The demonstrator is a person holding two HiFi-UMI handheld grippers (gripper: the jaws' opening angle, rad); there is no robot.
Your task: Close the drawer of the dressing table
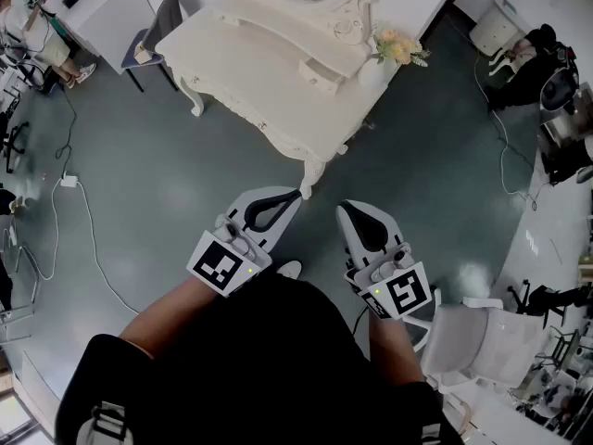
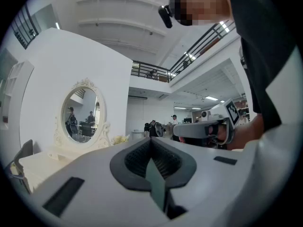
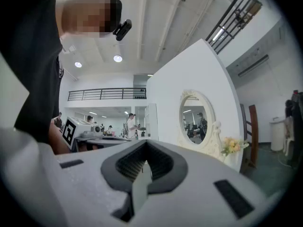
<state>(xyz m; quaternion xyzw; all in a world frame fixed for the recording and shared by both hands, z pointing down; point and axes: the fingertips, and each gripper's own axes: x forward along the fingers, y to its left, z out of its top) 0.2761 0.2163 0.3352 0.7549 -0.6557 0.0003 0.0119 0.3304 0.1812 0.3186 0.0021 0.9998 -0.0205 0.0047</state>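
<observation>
The cream dressing table (image 1: 278, 72) with its oval mirror stands at the top of the head view, a step or more ahead of me. A small drawer (image 1: 320, 74) sticks out from its upper tier near the yellow flowers (image 1: 400, 47). My left gripper (image 1: 295, 196) and right gripper (image 1: 345, 209) are held level side by side in front of my body, short of the table and touching nothing. Both are shut and empty. In the left gripper view the left gripper (image 2: 151, 141) points toward the mirror (image 2: 81, 110). The right gripper (image 3: 145, 143) has the mirror (image 3: 195, 117) to its right.
A dark chair (image 1: 162, 21) stands left of the table. A white chair (image 1: 491, 341) is close at my right. White cables (image 1: 83, 221) lie on the grey floor at the left, a white bin (image 1: 496, 26) at the far right. Desks and people fill the room beyond.
</observation>
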